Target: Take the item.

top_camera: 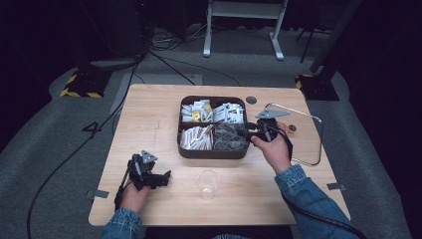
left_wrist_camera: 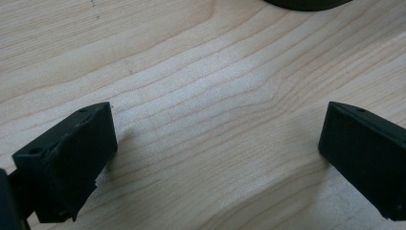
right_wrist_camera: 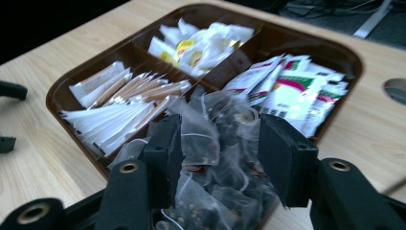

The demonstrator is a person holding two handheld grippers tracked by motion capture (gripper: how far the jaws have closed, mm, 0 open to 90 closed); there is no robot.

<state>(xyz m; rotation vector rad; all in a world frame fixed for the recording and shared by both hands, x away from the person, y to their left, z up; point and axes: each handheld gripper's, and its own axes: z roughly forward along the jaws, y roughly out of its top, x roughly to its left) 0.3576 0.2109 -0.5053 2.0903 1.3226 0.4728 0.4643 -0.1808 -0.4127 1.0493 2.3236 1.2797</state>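
- The desk (top_camera: 149, 124) is a pale wooden top; the person sits at its near edge and both forearms come in from below in the high view.
- The tray (top_camera: 183, 149) is dark brown, with four compartments, and it stands in the middle of the desk, a little to the far side. In the high view its near right compartment holds the clear sachets (right_wrist_camera: 210, 139) with dark contents, piled loosely without one common long axis.
- The paper sticks (right_wrist_camera: 119, 103) fill the near left compartment of the tray, and white packets (right_wrist_camera: 201, 43) and printed packets (right_wrist_camera: 287, 91) fill the two far ones.
- The right tool (right_wrist_camera: 220, 143) is directly over the clear sachets, and its jaws stand apart with several sachets between them. The jaws do not yet press on any sachet, so I judge it as released and about to close.
- The sachets lie straight ahead of and under the right tool, so in my judgement the coming move is only a short lowering and a squeeze, not a sideways reach.
- The left tool (top_camera: 149, 174) rests low over the bare desk at the near left, well apart from the tray, with jaws wide and nothing between them.
- The clear cup (top_camera: 207, 184) stands upright near the front edge, between the two hands, nearer to the left tool.
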